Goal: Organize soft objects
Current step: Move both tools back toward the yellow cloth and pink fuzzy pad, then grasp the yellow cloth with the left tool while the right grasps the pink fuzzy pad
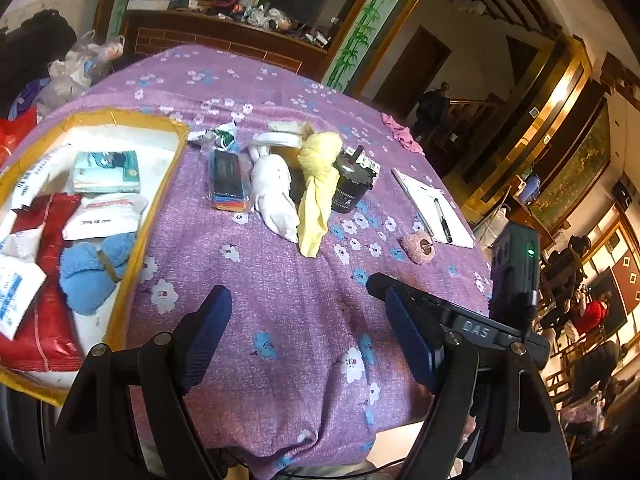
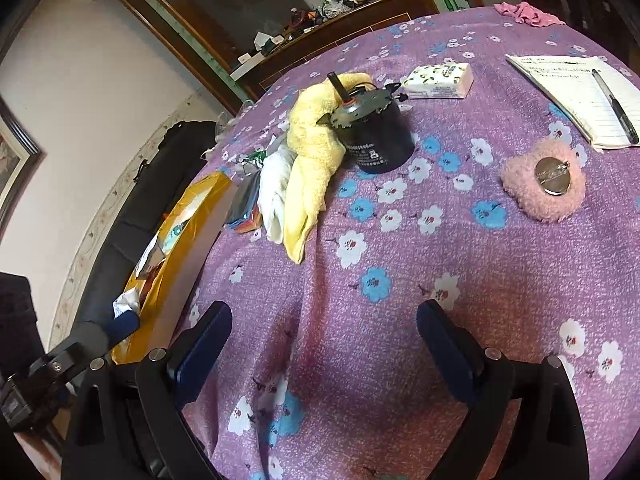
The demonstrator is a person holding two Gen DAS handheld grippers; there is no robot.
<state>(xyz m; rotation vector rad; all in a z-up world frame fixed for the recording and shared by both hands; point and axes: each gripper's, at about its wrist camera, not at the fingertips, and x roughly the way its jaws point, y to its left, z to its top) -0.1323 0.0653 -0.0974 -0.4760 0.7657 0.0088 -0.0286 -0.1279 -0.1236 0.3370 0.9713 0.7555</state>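
Fingers of the left gripper [image 1: 308, 336] and right gripper [image 2: 324, 348] are standing spread, holding nothing. The yellow towel [image 1: 316, 188] is lying on the counter [image 1: 280, 280], touching the black motor [image 2: 376, 136]; pulling the towel is risking toppling it.

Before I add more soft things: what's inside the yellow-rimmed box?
The yellow-rimmed box holds a blue fluffy cloth, a teal tissue pack, white packets and a red bag; whatever lies beneath them is covered.
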